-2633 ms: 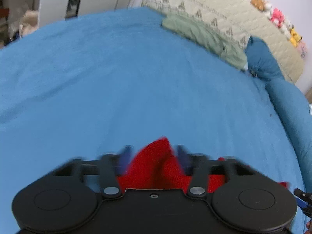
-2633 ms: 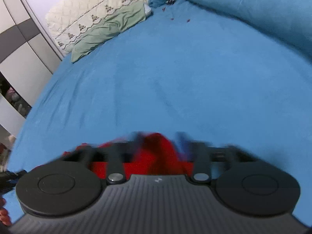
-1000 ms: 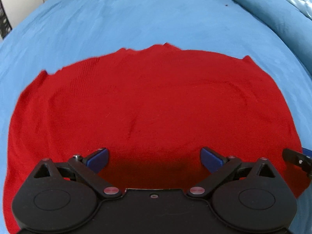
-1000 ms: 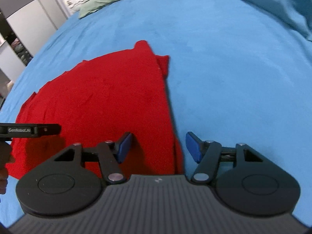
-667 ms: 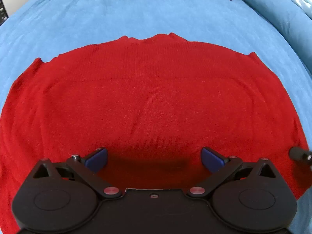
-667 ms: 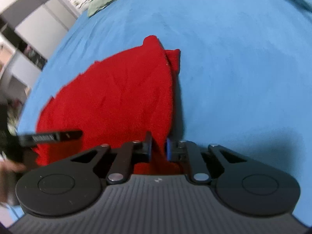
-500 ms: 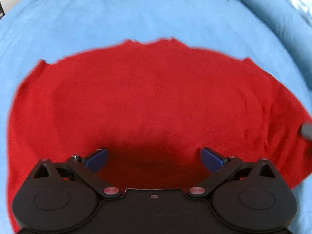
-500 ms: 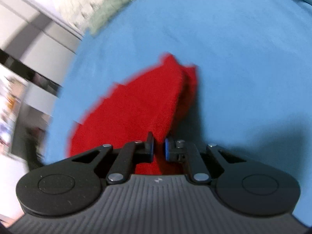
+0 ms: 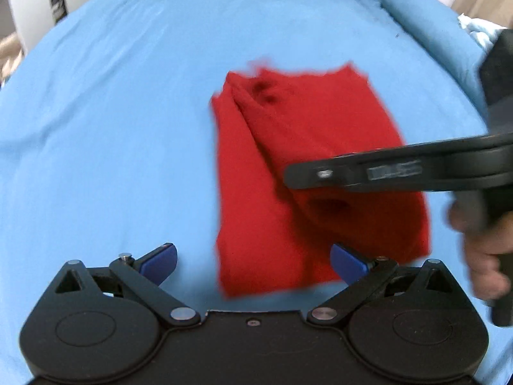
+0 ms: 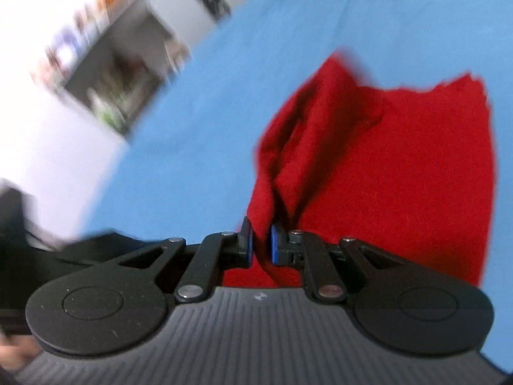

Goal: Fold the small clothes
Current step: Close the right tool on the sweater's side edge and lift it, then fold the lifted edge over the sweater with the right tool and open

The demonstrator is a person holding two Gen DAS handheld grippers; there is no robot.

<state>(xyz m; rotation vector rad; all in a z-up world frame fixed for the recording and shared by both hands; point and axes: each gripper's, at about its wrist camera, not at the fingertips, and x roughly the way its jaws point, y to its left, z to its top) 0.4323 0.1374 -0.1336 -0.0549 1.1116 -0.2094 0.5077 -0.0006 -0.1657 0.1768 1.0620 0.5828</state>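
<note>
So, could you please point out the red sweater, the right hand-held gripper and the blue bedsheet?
red sweater (image 9: 314, 147): left wrist view, middle of the folded body.
right hand-held gripper (image 10: 260, 243): right wrist view, between its fingertips.
blue bedsheet (image 9: 112, 128): left wrist view, bare part.

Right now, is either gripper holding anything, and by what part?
The right gripper pinches the red garment by a bunched side edge; the left gripper is open, empty.

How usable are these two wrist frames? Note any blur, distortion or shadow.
Left wrist view: fisheye bulges the blue bedsheet; the red garment has smeared edges, the right gripper crossing it is streaked, and the open left gripper is sharp. Right wrist view: heavy motion blur, room background unreadable; the right gripper, pinching a red fold, stays crisp. Shadows soft, no glare.
</note>
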